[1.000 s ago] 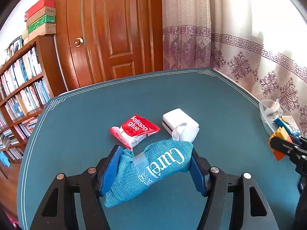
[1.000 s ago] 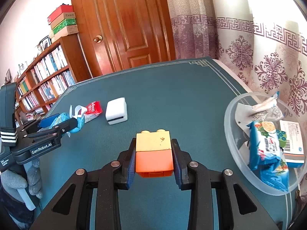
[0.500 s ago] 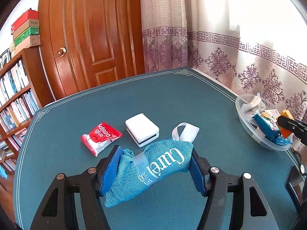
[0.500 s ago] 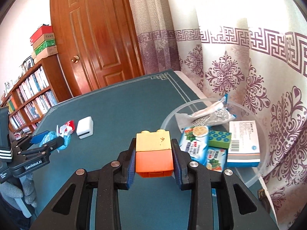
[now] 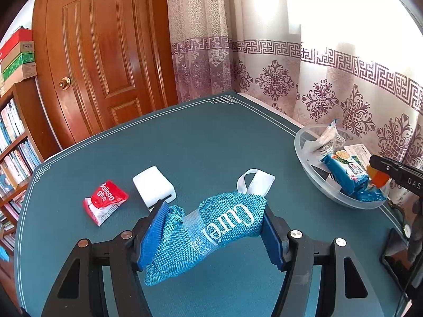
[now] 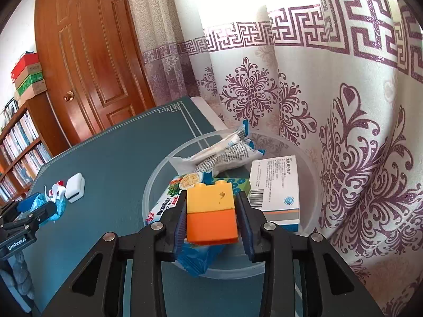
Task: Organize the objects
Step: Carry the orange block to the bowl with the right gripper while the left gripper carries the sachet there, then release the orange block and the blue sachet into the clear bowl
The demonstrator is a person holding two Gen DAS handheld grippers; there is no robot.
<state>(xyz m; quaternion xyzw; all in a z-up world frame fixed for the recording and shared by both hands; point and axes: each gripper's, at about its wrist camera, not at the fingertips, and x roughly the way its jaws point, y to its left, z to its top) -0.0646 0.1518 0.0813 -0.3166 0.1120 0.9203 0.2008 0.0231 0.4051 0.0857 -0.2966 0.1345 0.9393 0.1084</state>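
Bowl (image 6: pixel 156 185) of clear plastic sits at the table's (image 5: pixel 211 142) curtain-side edge, its near rim hidden in the right wrist view behind the right gripper (image 6: pixel 211 218), which is clamped on a yellow-and-orange block (image 6: pixel 210 216) above the bowl's snack packets (image 6: pixel 169 206). Well away from the bowl, the left gripper (image 5: pixel 211 233) squeezes a blue mesh pouch (image 5: pixel 208 235). Beyond it lie a white box (image 5: pixel 153 187) and a red glue packet (image 5: pixel 105 202).
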